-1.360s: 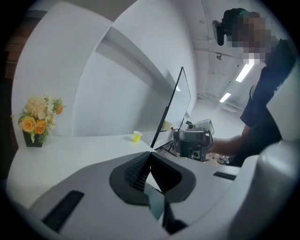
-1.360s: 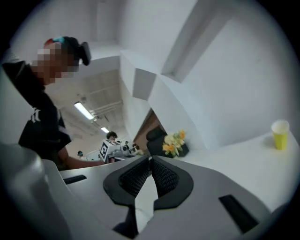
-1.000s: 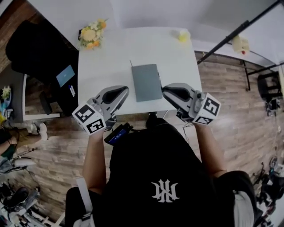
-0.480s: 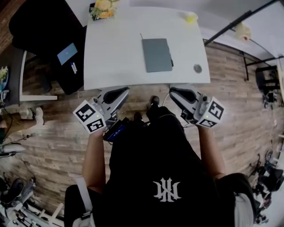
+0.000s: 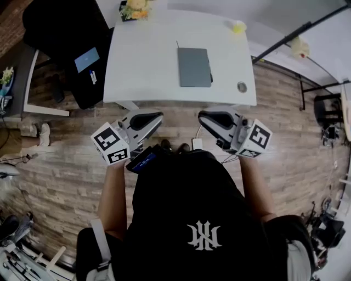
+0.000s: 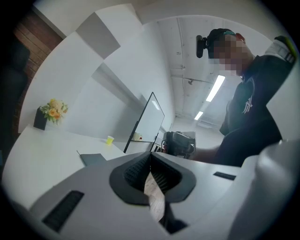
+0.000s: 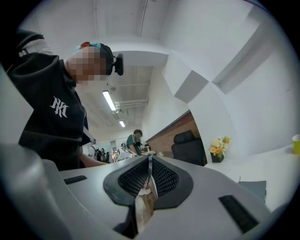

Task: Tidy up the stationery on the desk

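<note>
Head view, near to far:

1. Person in a black shirt (image 5: 186, 219) w/ a white interlocked-letter monogram; letters not clear. Small dark device (image 5: 143, 160) w/ a blue-lit screen at the waist, screen text too small to read.
2. Left gripper (image 5: 154, 117): grey shell, black ribbed pads. Jaws pressed together w/ nothing between them; the left gripper view shows the pads meeting in one seam.
3. Right gripper (image 5: 207, 117): same build. Jaws likewise closed tight and empty; the right gripper view shows the seam shut. Each gripper carries a marker cube (image 5: 111, 147) at the hand end, black-and-white square patterns, no letters. Both grippers are over the wood-plank floor (image 5: 66, 164), short of the desk's near edge and apart from each other.
4. Desk (image 5: 142, 66): white top, rectangular.
5. Notebook (image 5: 194, 67): task item. Grey, flat, closed, rectangular, plain cover, no print legible. It lies approx. mid-desk, a bit right of centre, long side running away from the person. A thin dark line sticks out at its far-left corner and there is a small dark bit on its right edge; neither can be identified.
6. Round item (image 5: 242, 86): small, grey, kind not clear. It sits near the desk's front-right corner, right of the notebook and apart from it.
7. Cup (image 5: 238, 26): yellow, at the desk's far-right edge.
8. Flowers (image 5: 135, 8): yellow/orange in a dark pot, at the far-left corner.
9. Chair (image 5: 60, 33): black, left of the desk.
</note>
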